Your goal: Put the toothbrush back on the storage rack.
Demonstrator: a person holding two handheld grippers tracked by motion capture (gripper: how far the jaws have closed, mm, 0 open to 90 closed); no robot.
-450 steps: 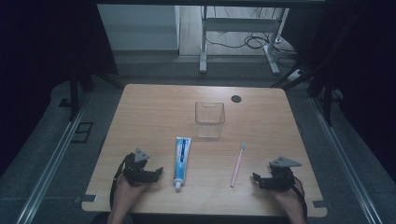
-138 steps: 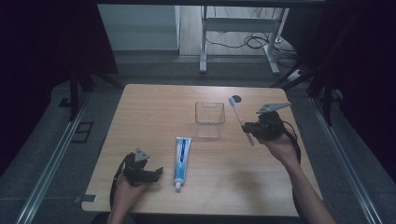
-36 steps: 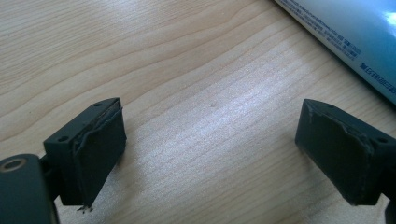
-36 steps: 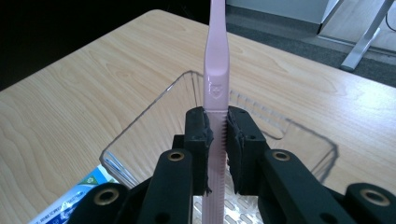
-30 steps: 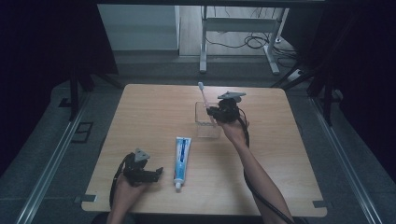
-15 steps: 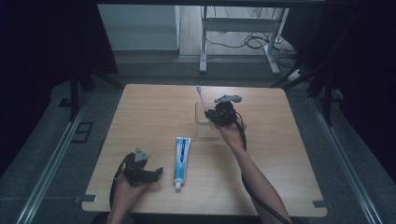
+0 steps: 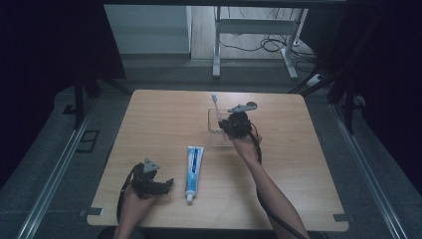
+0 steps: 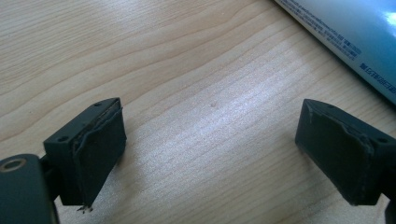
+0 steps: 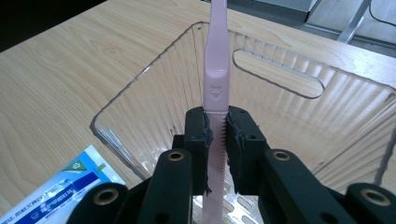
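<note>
Tabletop (image 7: 149, 124): one, pale wood, carrying the bin, the tube and both hands' tools.
Bin (image 9: 299, 116): one, clear ribbed plastic, open at the top, near the far middle of the tabletop; the right gripper is over its near edge.
Tube (image 7: 193, 166): one, blue and white toothpaste, lying flat in front of the bin, cap toward the person, just right of the left gripper.
Right gripper (image 9: 217, 135): fingers (image 9: 196, 140) nearly closed, clamped on the toothbrush handle.
Left gripper (image 8: 212, 149): fingers (image 8: 93, 149) wide apart with bare wood between them, gripping nothing, low over the tabletop's near left.
Toothbrush (image 9: 216, 65): one, pink, held upright over the bin, head up.
Change: a second ago the toothbrush leaned above the bin's far edge; now it is lower and closer to the person. Tube and left gripper are unmoved.
</note>
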